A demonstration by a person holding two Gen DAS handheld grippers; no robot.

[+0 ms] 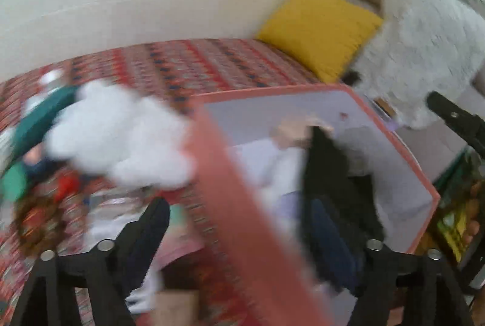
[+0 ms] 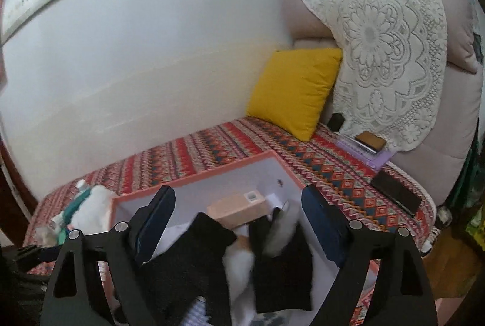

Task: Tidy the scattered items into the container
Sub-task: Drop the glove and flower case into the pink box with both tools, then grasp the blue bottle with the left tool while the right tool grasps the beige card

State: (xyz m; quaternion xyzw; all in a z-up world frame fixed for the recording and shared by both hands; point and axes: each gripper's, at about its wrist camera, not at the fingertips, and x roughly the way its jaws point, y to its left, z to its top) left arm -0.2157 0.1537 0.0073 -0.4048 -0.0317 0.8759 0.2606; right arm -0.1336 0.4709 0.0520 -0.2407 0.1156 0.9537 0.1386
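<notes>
Your right gripper [image 2: 239, 223] hangs over the open pink-rimmed box [image 2: 209, 174], jaws spread wide with nothing pressed between the pads. Below them, inside the box, lie black cloth pieces [image 2: 194, 259], a white furry item [image 2: 239, 265] and a small tan carton [image 2: 239, 209] toward twelve o'clock. The box sits on the red patterned bedspread [image 2: 327, 165]. At ten o'clock from the box, outside its wall, a white fluffy item [image 2: 94, 207] rests beside something teal [image 2: 75, 204].

Your left gripper [image 1: 245, 223] shows a blurred view, but its jaws also stand wide apart, straddling the box's near pink wall [image 1: 230, 198] and gripping nothing. One finger [image 1: 148, 223] is over the bedspread, the other over the box's inside, where black cloth [image 1: 327, 168] lies. At ten o'clock, the white fluffy item [image 1: 121, 135] sits just outside the box, with teal, green and red bits at nine o'clock too smeared to identify. The yellow cushion [image 1: 318, 29] leans at one o'clock.
</notes>
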